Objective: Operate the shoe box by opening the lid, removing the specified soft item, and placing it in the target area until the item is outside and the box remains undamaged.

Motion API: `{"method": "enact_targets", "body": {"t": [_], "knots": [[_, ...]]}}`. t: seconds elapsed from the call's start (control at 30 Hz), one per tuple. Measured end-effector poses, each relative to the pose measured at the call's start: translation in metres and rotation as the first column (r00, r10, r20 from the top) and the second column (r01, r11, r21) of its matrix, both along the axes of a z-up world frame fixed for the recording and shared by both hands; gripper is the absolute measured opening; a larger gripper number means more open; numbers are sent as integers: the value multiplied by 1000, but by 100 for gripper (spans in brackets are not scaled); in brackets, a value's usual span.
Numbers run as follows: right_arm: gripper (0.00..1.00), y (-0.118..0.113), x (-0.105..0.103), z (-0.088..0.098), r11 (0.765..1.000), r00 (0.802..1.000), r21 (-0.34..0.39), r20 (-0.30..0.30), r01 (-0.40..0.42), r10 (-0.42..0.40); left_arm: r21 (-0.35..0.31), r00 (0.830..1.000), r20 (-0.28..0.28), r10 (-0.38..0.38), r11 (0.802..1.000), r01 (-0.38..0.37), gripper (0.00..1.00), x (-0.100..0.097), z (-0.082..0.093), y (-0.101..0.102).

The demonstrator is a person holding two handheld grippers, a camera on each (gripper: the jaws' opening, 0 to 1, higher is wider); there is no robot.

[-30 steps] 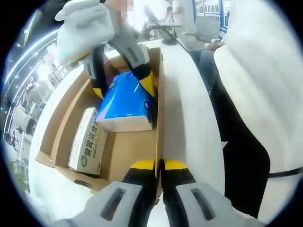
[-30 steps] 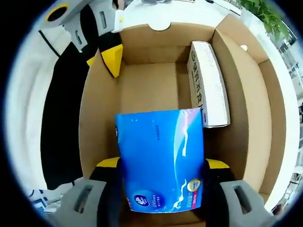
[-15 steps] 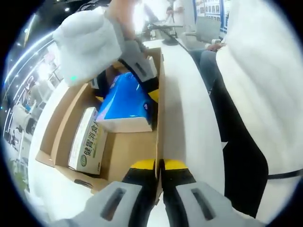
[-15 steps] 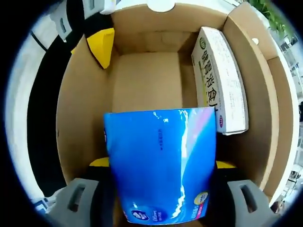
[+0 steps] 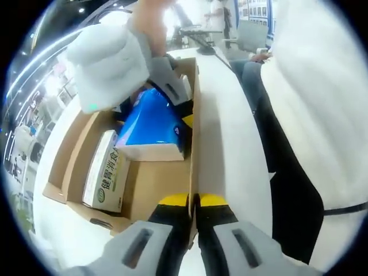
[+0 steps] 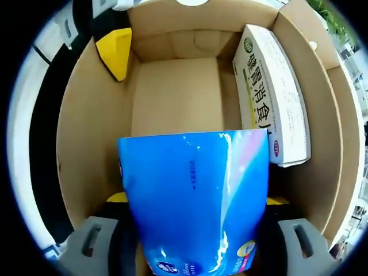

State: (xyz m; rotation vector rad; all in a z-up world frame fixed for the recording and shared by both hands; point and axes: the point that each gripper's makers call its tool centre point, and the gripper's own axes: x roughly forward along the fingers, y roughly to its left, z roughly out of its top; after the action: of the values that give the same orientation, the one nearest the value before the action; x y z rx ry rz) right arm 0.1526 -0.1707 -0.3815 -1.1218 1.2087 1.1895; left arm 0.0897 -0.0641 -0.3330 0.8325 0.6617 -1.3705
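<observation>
- The shoe box [image 5: 144, 184] is a plain cardboard one, open at the top, sitting on a white table [image 5: 230, 144].
- In the left gripper view, the left gripper [image 5: 193, 201] has its yellow-tipped jaws closed together on the box's near side wall, one tip inside the box and one outside.
- That same view shows the right gripper [image 5: 172, 109] reaching in from the far end, a white-gloved hand [image 5: 106, 63] above it, with the blue tissue pack [image 5: 150, 123] held between its jaws.
- The pack sits tilted inside the box in that view, its white lower edge toward the camera and close to the side wall that the left gripper grips.
- The right gripper view looks straight down into the box: the blue tissue pack [image 6: 192, 201] is large in the foreground, clamped between the right gripper [image 6: 192, 198] jaws, whose yellow tips peek out at either side of it.
- This view shows the bare cardboard floor [image 6: 175, 95] beyond the pack.
- A white medicine carton [image 6: 273, 98] with green print lies along the right-hand wall; in the left gripper view the same white medicine carton [image 5: 106, 172] lies along the opposite wall from the gripped one.
- The left gripper's yellow tip [image 6: 113, 52] shows at the top left, on the box wall [image 6: 86, 126].
- A person in white top and dark trousers [image 5: 299, 172] stands beside the table in the left gripper view.
</observation>
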Motion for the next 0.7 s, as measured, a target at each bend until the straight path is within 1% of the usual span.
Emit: {"method": "enact_targets", "body": {"t": [0.03, 0.07, 0.13, 0.23, 0.27, 0.37, 0.43, 0.47, 0.5, 0.57, 0.63, 0.67, 0.7], "knots": [[84, -3, 1, 1, 998, 999, -40, 2, -53, 54, 0, 1000, -1, 0, 1000, 0, 2, 0, 0, 0], [83, -3, 0, 1, 996, 997, -50, 3, -76, 76, 2, 1000, 1, -2, 1000, 2, 2, 0, 0, 0], [81, 0, -5, 2, 997, 997, -35, -3, -71, 71, 3, 1000, 1, 1, 1000, -1, 2, 0, -1, 0], [80, 3, -3, 6, 999, 999, -9, -7, -31, 31, 3, 1000, 3, 1, 1000, -1, 2, 0, -1, -1], [80, 3, -2, 8, 1000, 1000, -4, -9, -30, 30, 4, 1000, 3, 1, 1000, -1, 2, 0, -1, -1], [80, -1, 0, 13, 999, 999, -11, -1, -42, 42, 4, 1000, 3, 1, 1000, -1, 2, 0, -1, -1], [79, -4, -1, 17, 999, 999, -10, -7, -49, 49, 4, 1000, 5, 2, 1000, -2, 2, 0, -1, 0], [79, -5, -4, 20, 1000, 999, -9, -25, -30, 30, 4, 1000, 6, 1, 1000, -1, 3, 0, -1, 0], [79, -5, -4, 22, 1000, 1000, -6, -26, -16, 16, 3, 1000, 6, 1, 1000, -1, 3, 0, -1, -1], [79, -6, -4, 27, 1000, 1000, 6, -15, -24, 24, 3, 1000, 7, 1, 1000, -2, 3, 0, -1, 0], [79, -7, -6, 30, 999, 999, 2, -20, -35, 35, 2, 1000, 7, 1, 1000, -1, 3, 0, -1, 0], [79, -6, -7, 31, 999, 999, 10, -16, -51, 51, 2, 1000, 8, 1, 1000, -1, 3, 0, -1, 0], [79, -7, -5, 33, 999, 999, 17, -5, -48, 48, 2, 1000, 9, -1, 1000, 1, 3, 0, -1, 0]]}}
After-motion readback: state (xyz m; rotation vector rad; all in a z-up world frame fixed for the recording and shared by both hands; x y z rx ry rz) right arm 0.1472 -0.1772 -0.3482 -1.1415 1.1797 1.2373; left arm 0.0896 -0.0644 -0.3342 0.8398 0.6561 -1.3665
